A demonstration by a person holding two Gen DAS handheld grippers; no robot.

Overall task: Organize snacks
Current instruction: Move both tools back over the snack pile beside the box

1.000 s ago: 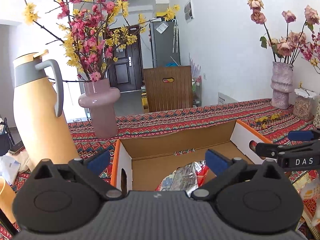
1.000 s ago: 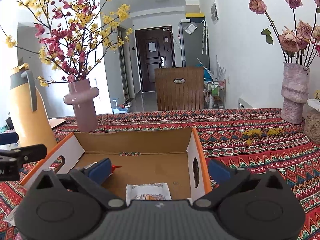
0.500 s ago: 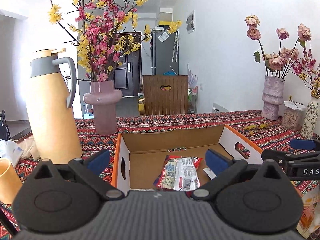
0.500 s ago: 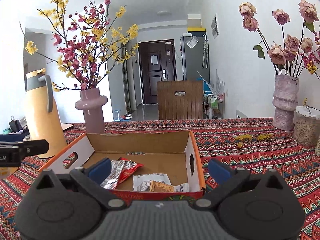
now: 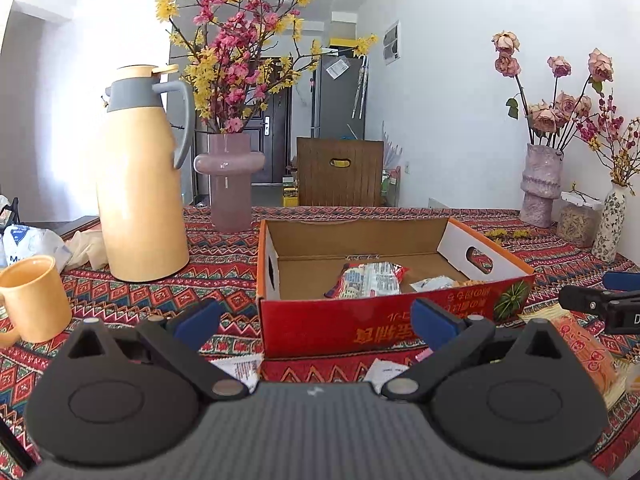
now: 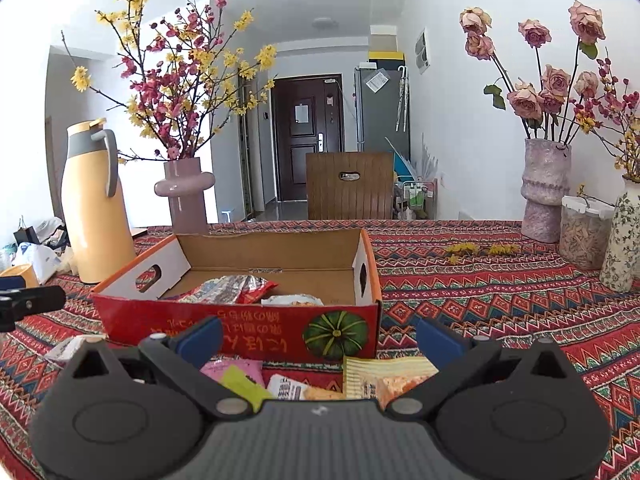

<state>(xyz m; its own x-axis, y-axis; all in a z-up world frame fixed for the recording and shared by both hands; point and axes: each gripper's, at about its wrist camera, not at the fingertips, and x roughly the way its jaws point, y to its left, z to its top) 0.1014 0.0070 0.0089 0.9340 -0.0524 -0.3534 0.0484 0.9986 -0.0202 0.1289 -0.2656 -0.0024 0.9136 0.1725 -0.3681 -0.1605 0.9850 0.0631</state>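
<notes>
Left claw (image 5: 314, 320) spread empty, red box (image 5: 384, 330) printed with pumpkin picture (image 6: 335, 333)

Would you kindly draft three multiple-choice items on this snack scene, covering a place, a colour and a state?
1. Where does the silver-and-red snack packet lie?
A. inside the cardboard box
B. beside the mug
C. under the flask

2. What colour is the mug?
A. blue
B. yellow-orange
C. green

3. How do the right gripper jaws stand?
A. shut on a packet
B. open, holding nothing
C. shut on the box rim

Answers: 1 A, the packet rests on the box floor. 2 B, the mug at the left edge is yellow-orange. 3 B, the blue pads stand wide apart, empty.
</notes>
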